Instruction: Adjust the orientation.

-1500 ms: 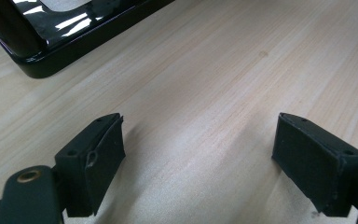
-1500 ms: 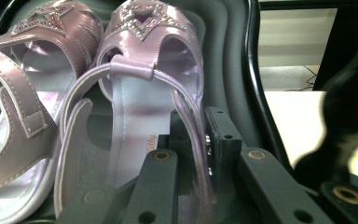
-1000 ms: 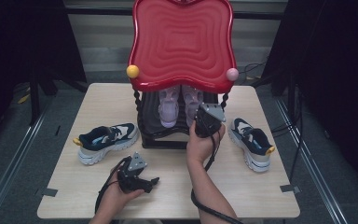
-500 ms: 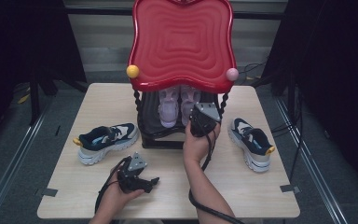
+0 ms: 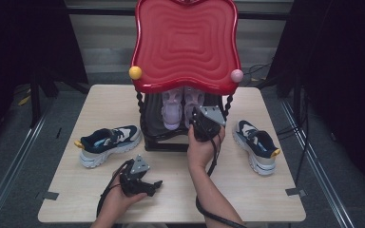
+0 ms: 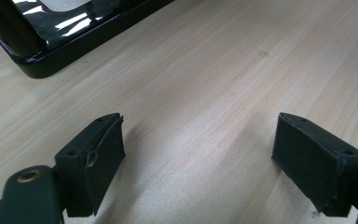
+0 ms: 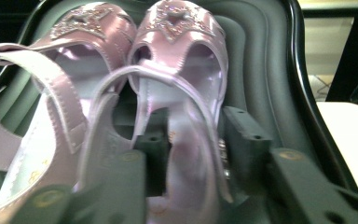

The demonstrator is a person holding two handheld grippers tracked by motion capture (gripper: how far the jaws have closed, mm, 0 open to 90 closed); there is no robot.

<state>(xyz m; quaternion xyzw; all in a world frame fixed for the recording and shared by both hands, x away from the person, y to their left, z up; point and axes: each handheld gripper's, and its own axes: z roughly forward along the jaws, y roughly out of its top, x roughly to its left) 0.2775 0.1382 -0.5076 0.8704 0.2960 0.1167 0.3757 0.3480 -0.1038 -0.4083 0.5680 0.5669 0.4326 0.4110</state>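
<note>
Two pink sandals [image 5: 172, 111] stand side by side in the black lower tray [image 5: 164, 140] of a rack, under its red top tray [image 5: 185, 42]. My right gripper [image 5: 196, 116] reaches into that tray. Its jaws have just been opening and now stand open on either side of the heel strap of the right-hand sandal [image 7: 182, 56]; the pads [image 7: 244, 135] are clear of it. The other sandal [image 7: 74, 46] lies to its left. My left gripper [image 5: 154, 185] rests low over the table [image 6: 214, 70], open with nothing between its pads [image 6: 98, 158].
A dark blue and white sneaker [image 5: 108, 144] lies on the table left of the rack, and its mate [image 5: 257, 145] lies to the right. The tray's glossy black corner [image 6: 51, 51] sits just ahead of the left gripper. Cables trail from both grippers toward the table's front edge.
</note>
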